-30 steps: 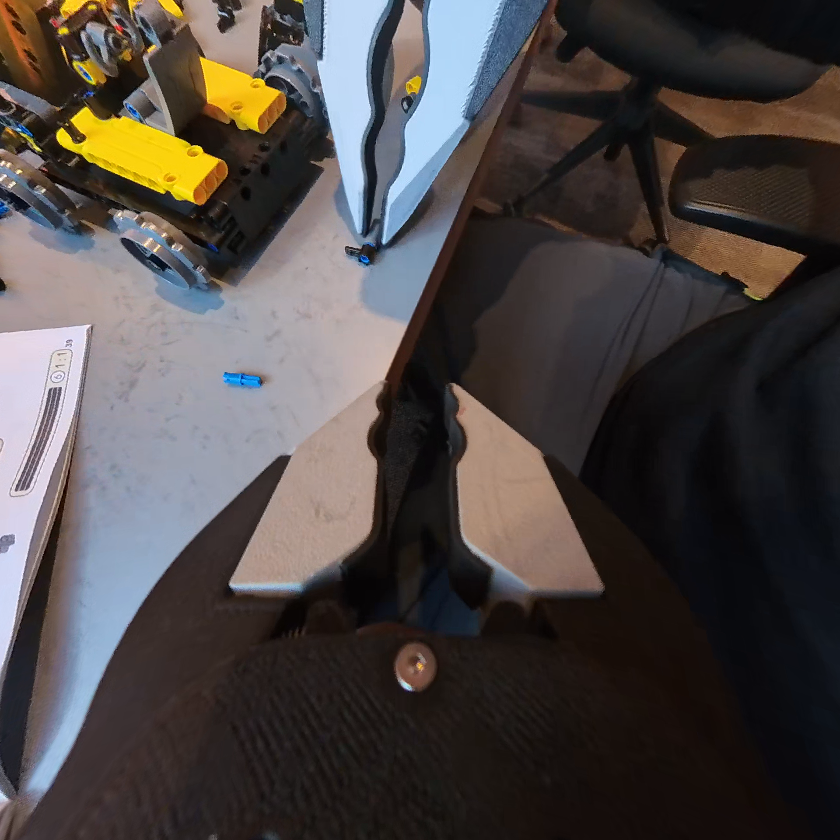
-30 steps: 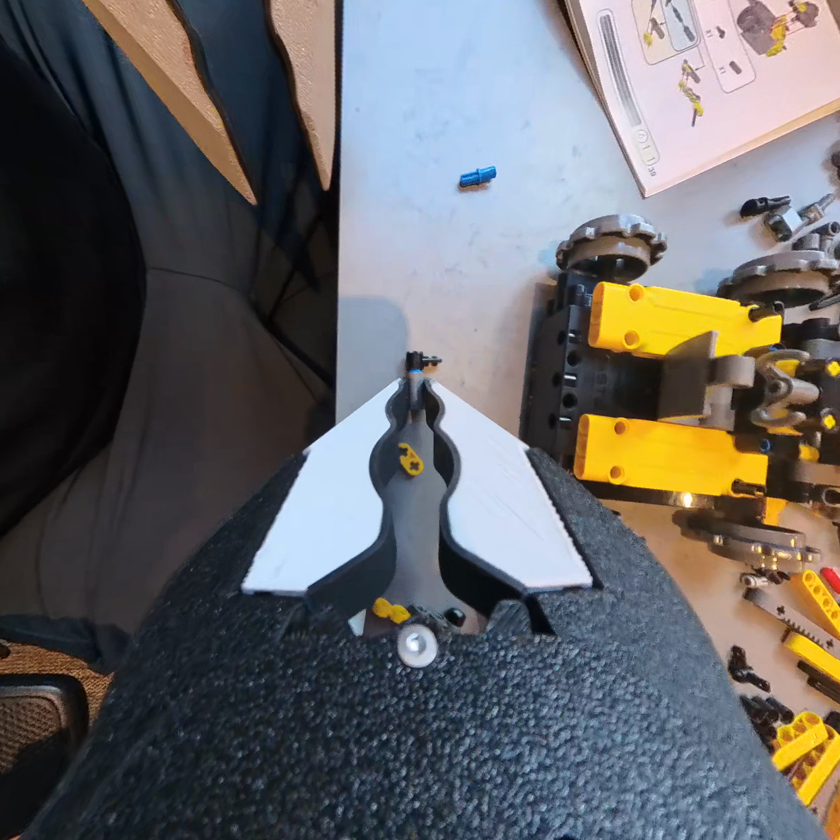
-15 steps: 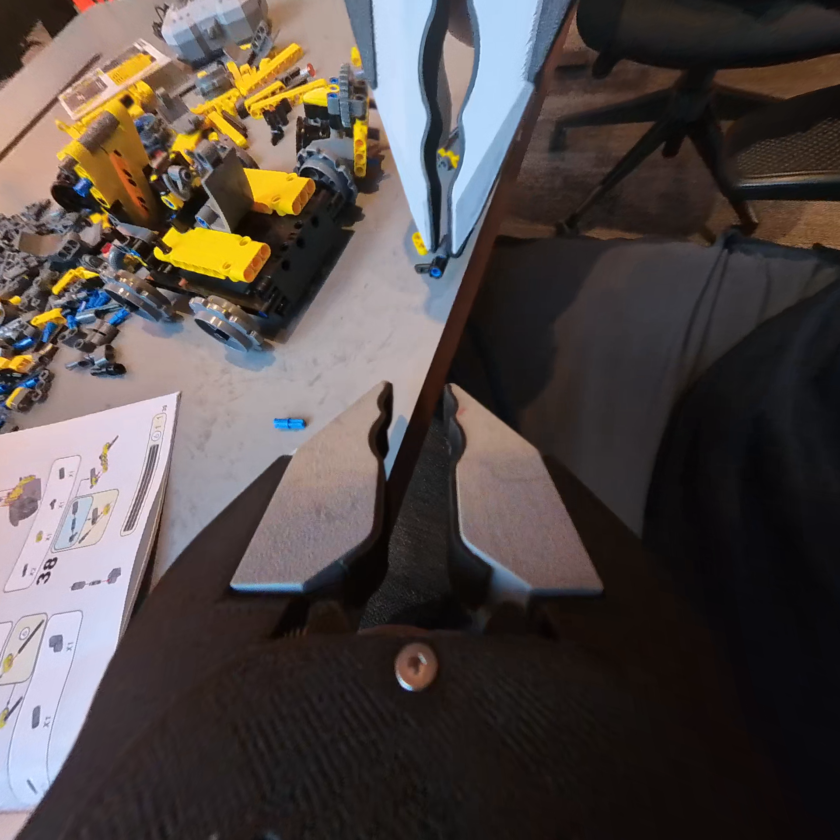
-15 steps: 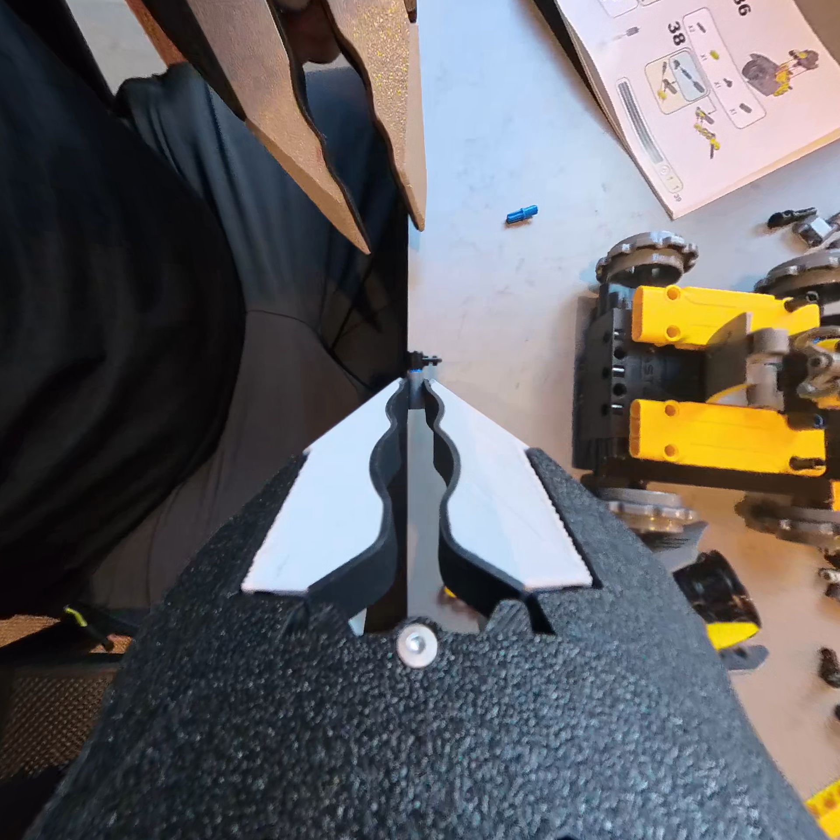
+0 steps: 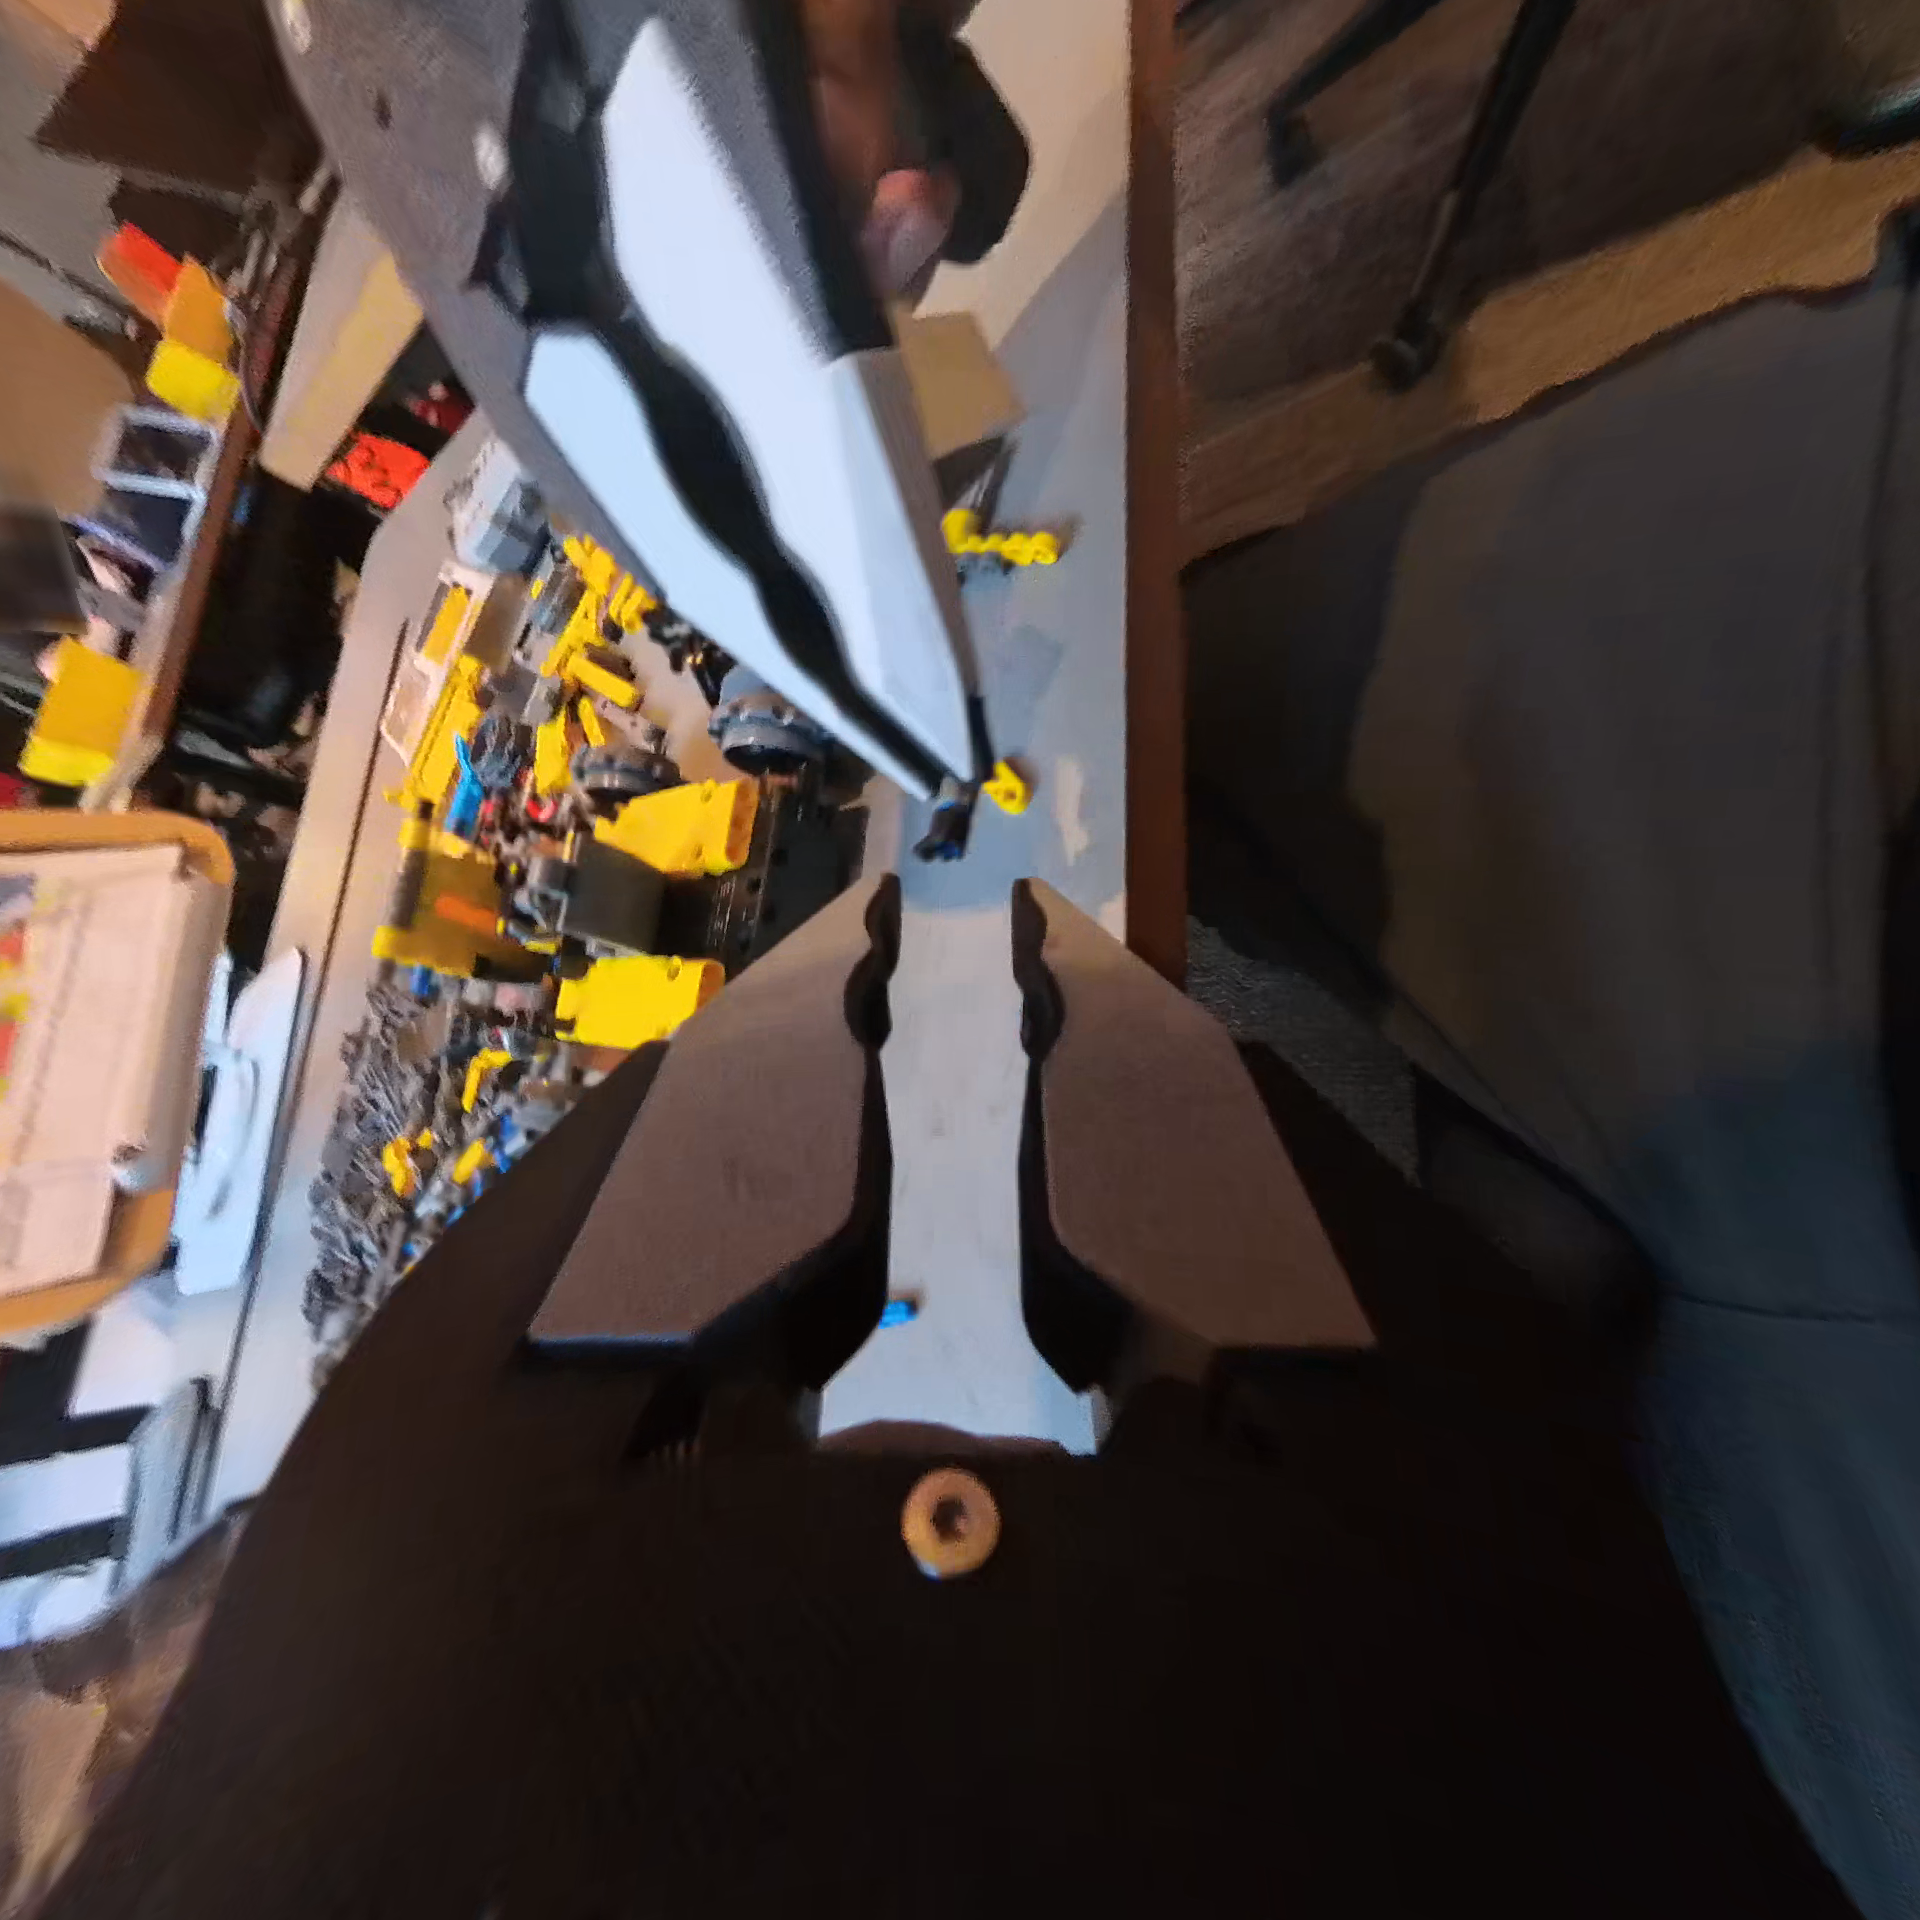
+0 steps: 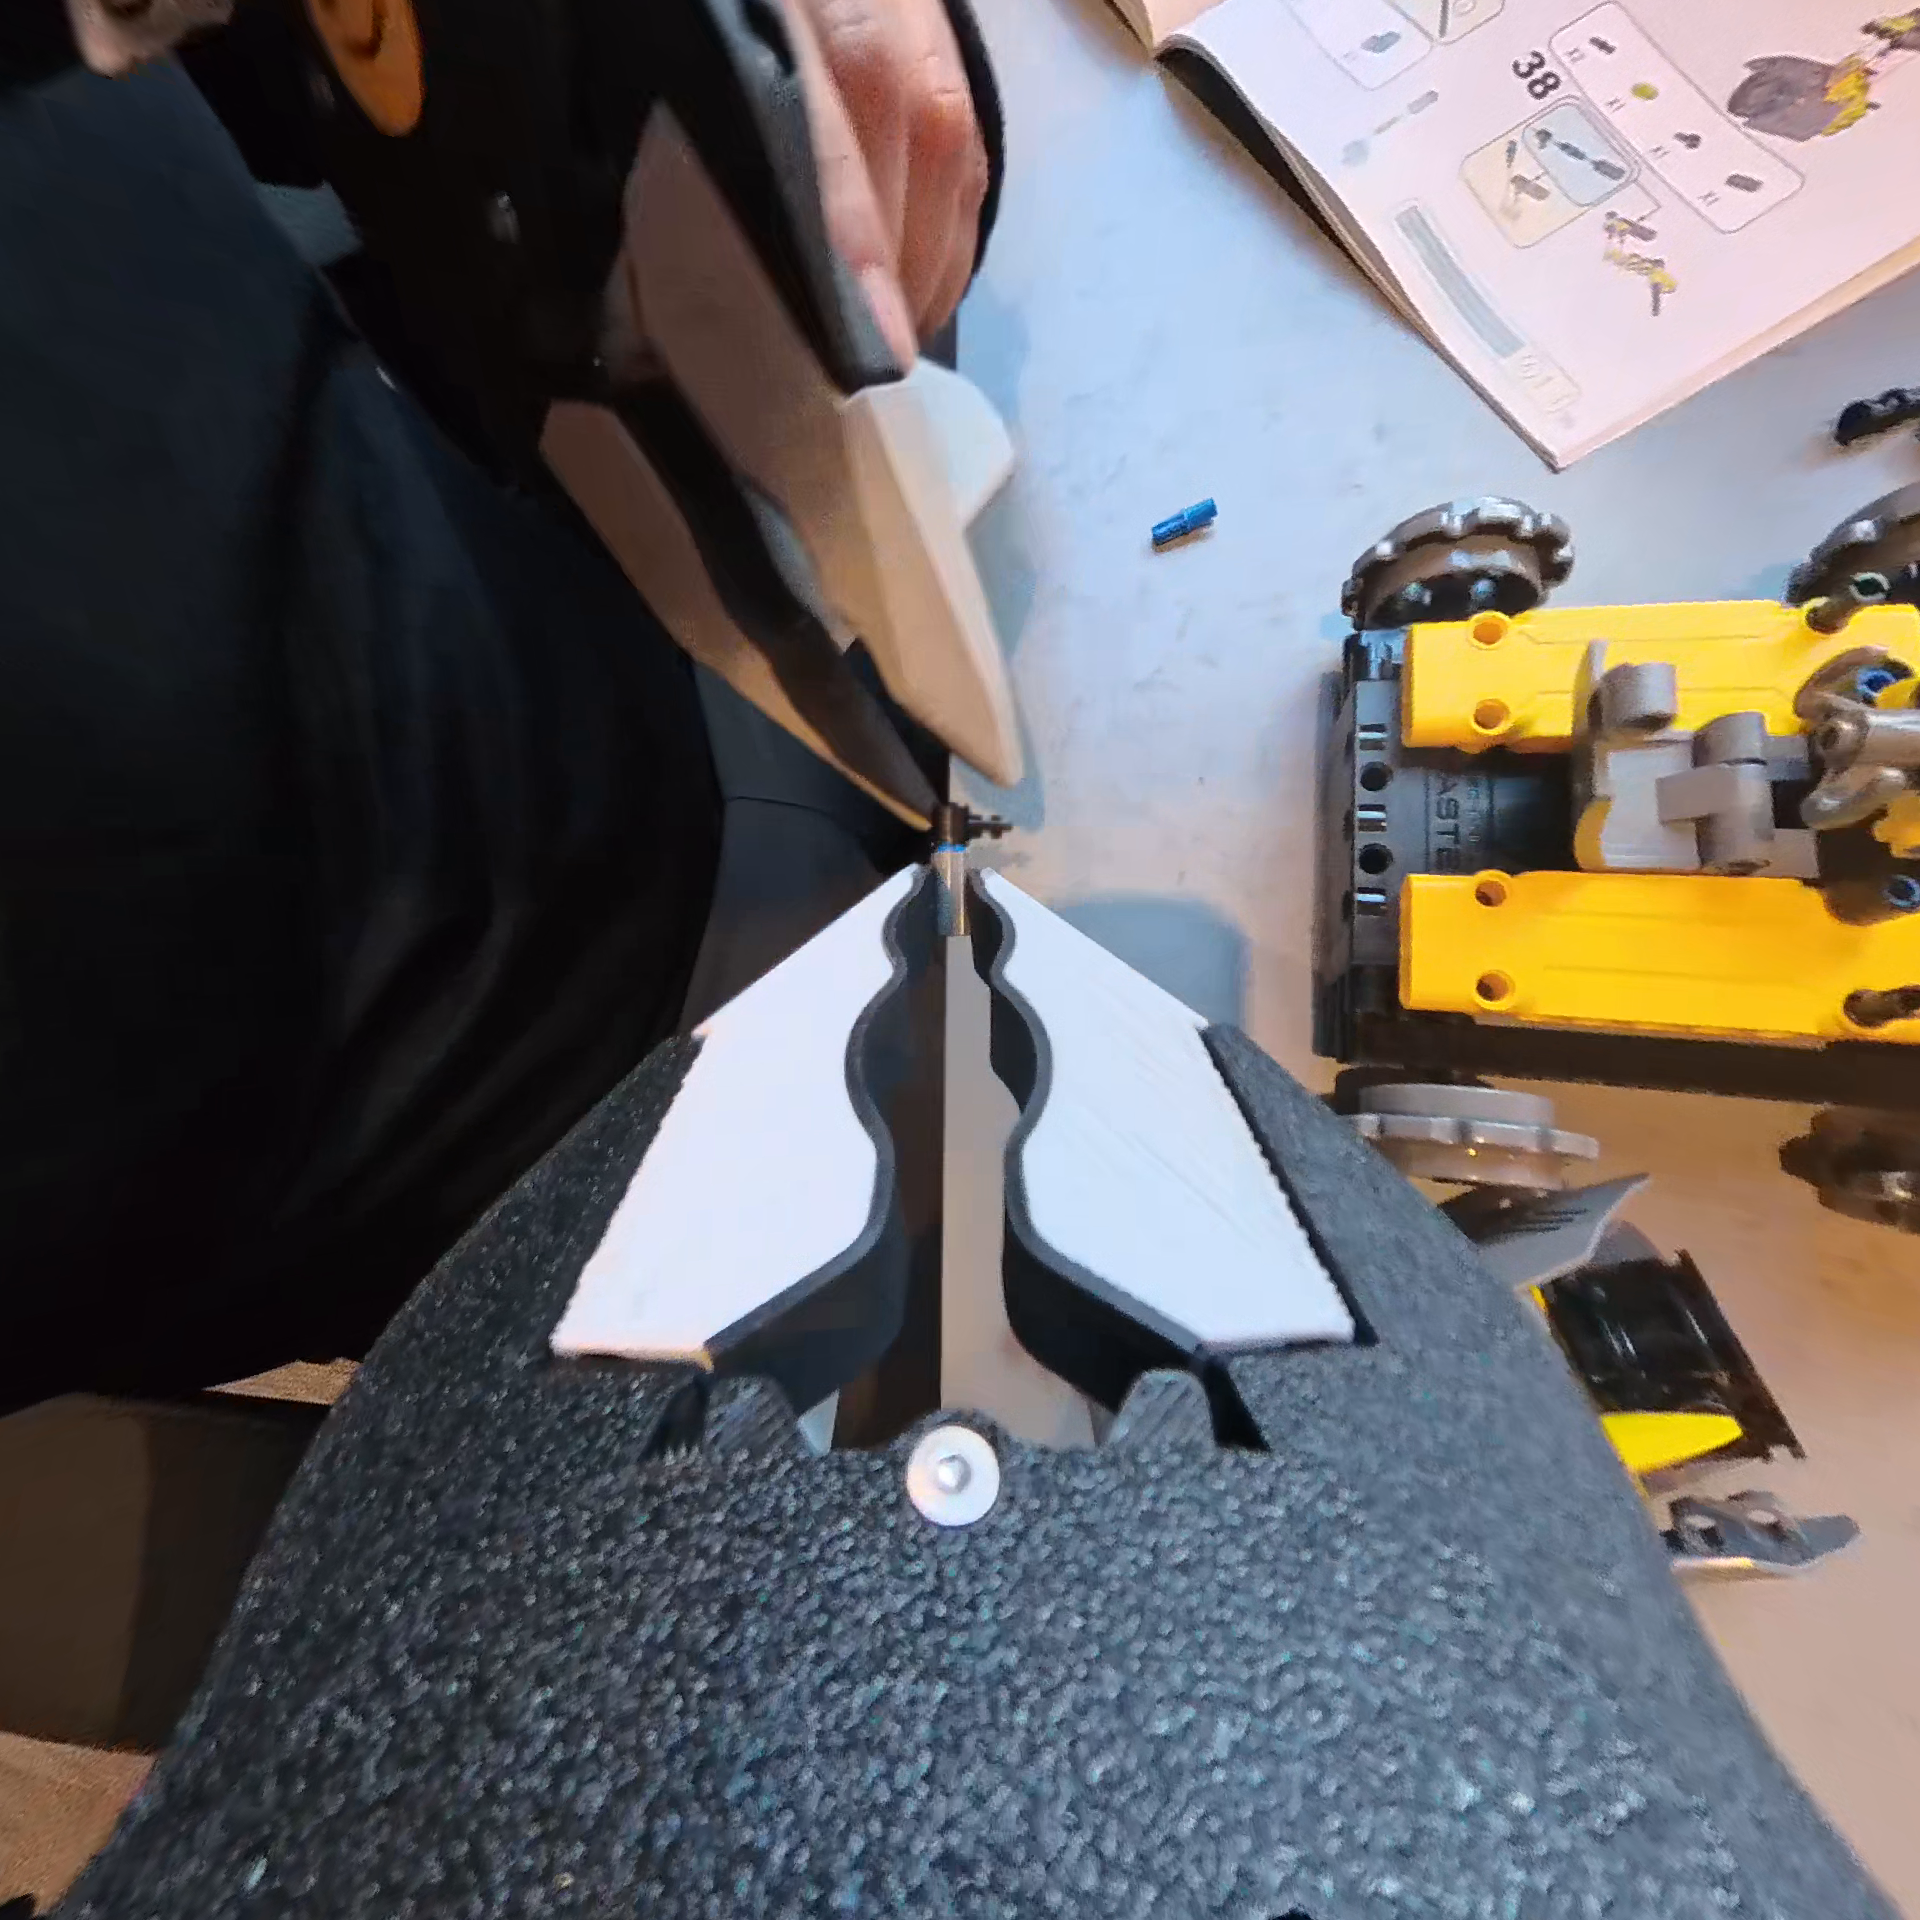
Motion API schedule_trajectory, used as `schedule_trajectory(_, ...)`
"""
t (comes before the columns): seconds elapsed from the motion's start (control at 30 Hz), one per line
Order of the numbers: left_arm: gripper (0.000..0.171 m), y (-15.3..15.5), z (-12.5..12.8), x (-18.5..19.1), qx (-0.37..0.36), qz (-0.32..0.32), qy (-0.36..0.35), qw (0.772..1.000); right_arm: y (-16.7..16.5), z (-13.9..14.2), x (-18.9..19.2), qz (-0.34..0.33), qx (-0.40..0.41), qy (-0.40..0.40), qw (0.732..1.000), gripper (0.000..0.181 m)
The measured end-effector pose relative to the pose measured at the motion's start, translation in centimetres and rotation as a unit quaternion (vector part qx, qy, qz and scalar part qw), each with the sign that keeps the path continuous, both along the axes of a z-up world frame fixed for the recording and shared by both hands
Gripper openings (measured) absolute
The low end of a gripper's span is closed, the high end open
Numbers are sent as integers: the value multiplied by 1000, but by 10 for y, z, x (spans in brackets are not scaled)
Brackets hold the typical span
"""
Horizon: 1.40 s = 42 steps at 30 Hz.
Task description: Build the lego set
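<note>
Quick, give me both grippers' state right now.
Left gripper: open, holding nothing.
Right gripper: shut on a small black and grey peg, at the table edge.

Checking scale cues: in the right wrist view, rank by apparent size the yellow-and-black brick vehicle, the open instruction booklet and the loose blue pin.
1. Yellow-and-black brick vehicle and open instruction booklet: both cropped, unranked.
2. Loose blue pin, smallest.
</note>
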<state>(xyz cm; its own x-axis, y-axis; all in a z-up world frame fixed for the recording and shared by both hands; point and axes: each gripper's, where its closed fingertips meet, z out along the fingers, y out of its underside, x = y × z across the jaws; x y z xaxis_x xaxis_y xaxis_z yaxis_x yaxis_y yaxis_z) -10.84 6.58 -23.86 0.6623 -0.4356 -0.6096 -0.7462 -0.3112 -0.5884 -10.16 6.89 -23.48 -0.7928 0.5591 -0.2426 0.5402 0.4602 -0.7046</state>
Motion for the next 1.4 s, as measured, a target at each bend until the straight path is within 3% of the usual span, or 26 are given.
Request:
schedule_trajectory(0.3, 10, 0, 0, 11, 14, -19, 45, 999, -4, -5, 8, 7, -11, -31, 999, 6)
schedule_trajectory(0.53, 24, -2, 0, 10, 14, -13, 11, 1000, -8, -5, 7, 9, -6, -42, 999, 6)
schedule_trajectory(0.8, 7, -2, -3, 8, 14, -17, 18, 1000, -18, -2, 2, 17, -18, -42, 999, 6)
schedule_trajectory(1.13, 6, -2, -8, -11, -12, 51, -101, 994, -15, -2, -21, -44, -9, -17, 999, 7)
schedule_trajectory(1.4, 6, -2, -6, -21, -19, 95, -188, 977, 6, 16, -38, -120, 4, 62, 991, 25)
